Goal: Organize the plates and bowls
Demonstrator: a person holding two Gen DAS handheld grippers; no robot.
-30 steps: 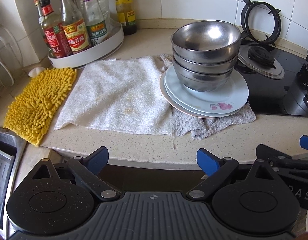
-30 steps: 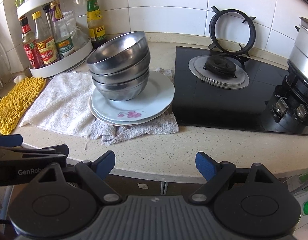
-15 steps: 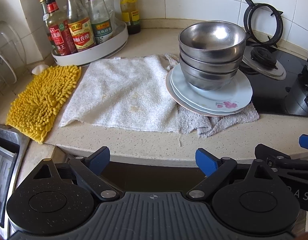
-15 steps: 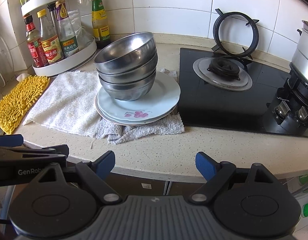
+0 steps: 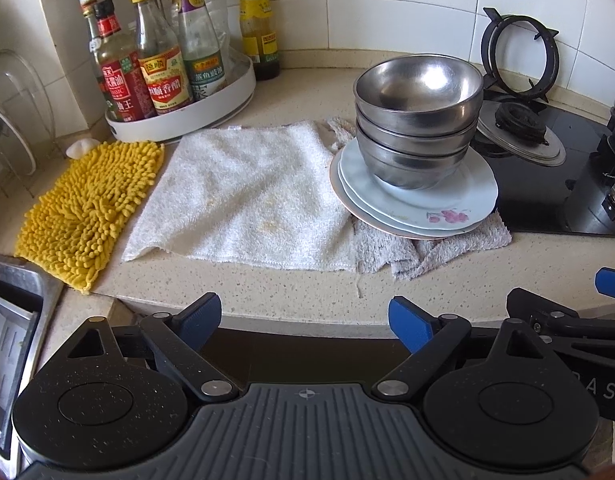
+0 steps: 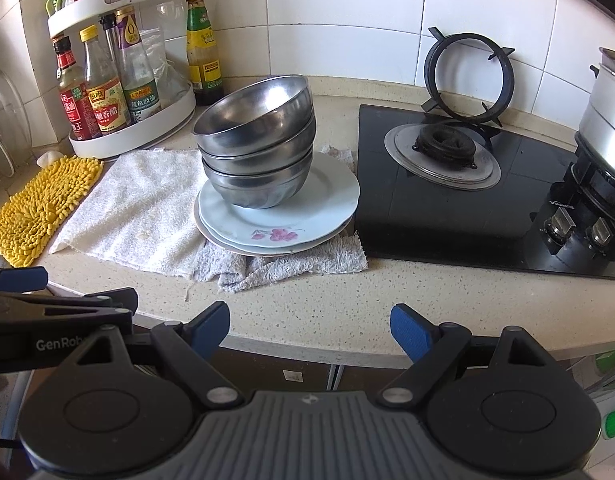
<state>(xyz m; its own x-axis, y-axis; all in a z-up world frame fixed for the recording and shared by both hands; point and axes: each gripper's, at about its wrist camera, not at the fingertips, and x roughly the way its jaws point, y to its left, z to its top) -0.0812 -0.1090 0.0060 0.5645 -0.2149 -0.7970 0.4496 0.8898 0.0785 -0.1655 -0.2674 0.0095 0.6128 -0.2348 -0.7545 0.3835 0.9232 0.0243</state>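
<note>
the countertop (image 5: 447, 280) carries everything in play. its right part holds a black gas hob (image 6: 447, 216), with a steel pot (image 6: 607, 120) on the far right burner and a loose pan support (image 6: 467, 80) leaning on the tiled wall. a white towel (image 5: 243, 196) lies spread at the centre, with a yellow chenille mat (image 5: 83, 208) to its left and a round condiment rack (image 5: 179, 120) full of bottles behind.

the task items form one pile: three nested steel bowls (image 6: 259, 140) stand on a stack of white plates (image 6: 303, 216). the plates rest on a crumpled grey cloth (image 6: 307, 260), just beside the hob edge. the bowls sit toward the back left of the top plate, and the uppermost bowl is tilted.

left gripper (image 5: 305, 316): jaws wide apart, nothing between them, held off the front edge of the countertop, well apart from the pile. right gripper (image 6: 309, 322): same condition, jaws wide, empty, also short of the countertop edge.

probable hazards from this state:
- the cloth gives a soft, uneven base; a sideways push on any bowl could rock or slide the whole pile.
- nested smooth steel may stick; lifting the top bowl could drag the second one up, then drop it.
- a thin rim pinch on polished steel may slip.
- the plates slightly overhang the cloth toward the hob; a nudge could tip them onto the glass.
</note>
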